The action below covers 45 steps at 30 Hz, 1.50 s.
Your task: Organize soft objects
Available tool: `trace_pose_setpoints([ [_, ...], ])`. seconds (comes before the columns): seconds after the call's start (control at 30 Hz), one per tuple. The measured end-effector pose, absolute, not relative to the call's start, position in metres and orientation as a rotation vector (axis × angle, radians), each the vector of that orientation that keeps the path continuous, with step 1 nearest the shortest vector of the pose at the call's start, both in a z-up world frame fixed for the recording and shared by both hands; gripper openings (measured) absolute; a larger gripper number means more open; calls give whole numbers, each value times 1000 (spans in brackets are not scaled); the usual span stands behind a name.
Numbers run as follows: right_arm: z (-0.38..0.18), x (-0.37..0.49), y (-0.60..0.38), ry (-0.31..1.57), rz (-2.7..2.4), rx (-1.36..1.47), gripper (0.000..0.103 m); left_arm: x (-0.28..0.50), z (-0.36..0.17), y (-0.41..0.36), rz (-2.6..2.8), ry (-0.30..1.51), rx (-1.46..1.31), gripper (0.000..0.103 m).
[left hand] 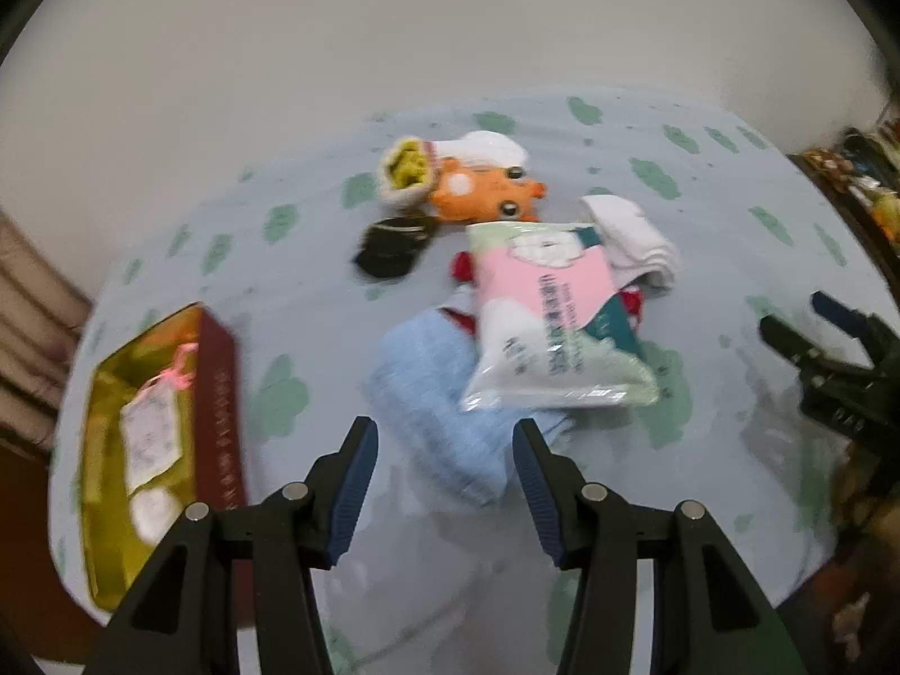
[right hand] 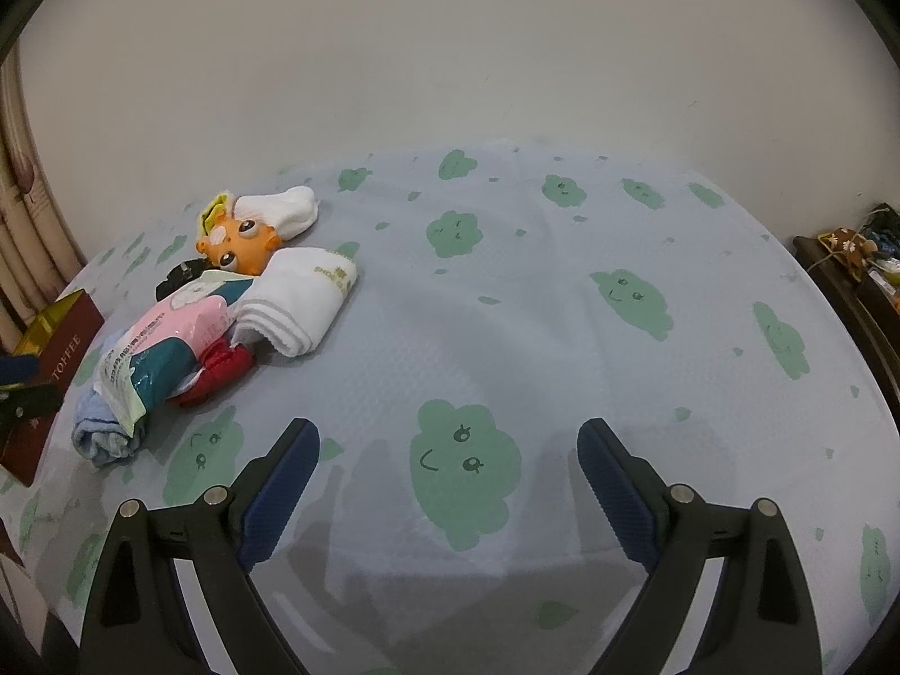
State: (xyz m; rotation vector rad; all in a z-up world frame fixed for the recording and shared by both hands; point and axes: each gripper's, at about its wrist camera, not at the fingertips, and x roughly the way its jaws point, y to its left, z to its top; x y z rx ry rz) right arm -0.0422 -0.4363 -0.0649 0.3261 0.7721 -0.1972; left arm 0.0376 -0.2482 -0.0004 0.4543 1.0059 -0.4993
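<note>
Lying in a loose heap on the cloud-print cloth (right hand: 562,337) covering the worktop are the soft things: a rolled blue towel (left hand: 444,422), a tissue pack (left hand: 545,326) resting on it, a red cloth (right hand: 222,371) under the pack, folded white socks (right hand: 304,298) and an orange plush toy (right hand: 242,250). A black pouch (left hand: 394,247) lies near the toy. The left claw (left hand: 444,484) hovers spread above the towel, gripping nothing. Left of it stands an open toffee box (left hand: 216,394). The right claw (right hand: 447,489) is spread wide over bare cloth.
</note>
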Motion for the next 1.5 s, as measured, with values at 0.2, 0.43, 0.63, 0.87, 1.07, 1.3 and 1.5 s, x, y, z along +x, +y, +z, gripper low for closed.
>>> trace_pose_setpoints([
  [0.2, -66, -41, -437, 777, -180, 333, 92, 58, -6, -275, -580, 1028, 522, 51],
  [0.43, -68, -39, -437, 784, -165, 340, 92, 96, -23, -287, -653, 1137, 447, 51],
  [0.63, -69, -36, -436, 800, -148, 342, 92, 124, -30, -297, -769, 1291, 296, 55],
  [0.87, -70, -35, -435, 808, -138, 348, 92, 132, -36, -318, -826, 1303, 347, 62],
  [1.07, -70, -33, -434, 818, -128, 348, 92, 144, -44, -318, -867, 1366, 320, 70],
  [1.3, -72, -30, -433, 832, -108, 344, 92, 150, -51, -306, -874, 1367, 123, 72],
  [1.5, -73, -30, -434, 836, -108, 360, 92, 133, -33, -299, -879, 1270, 151, 42],
])
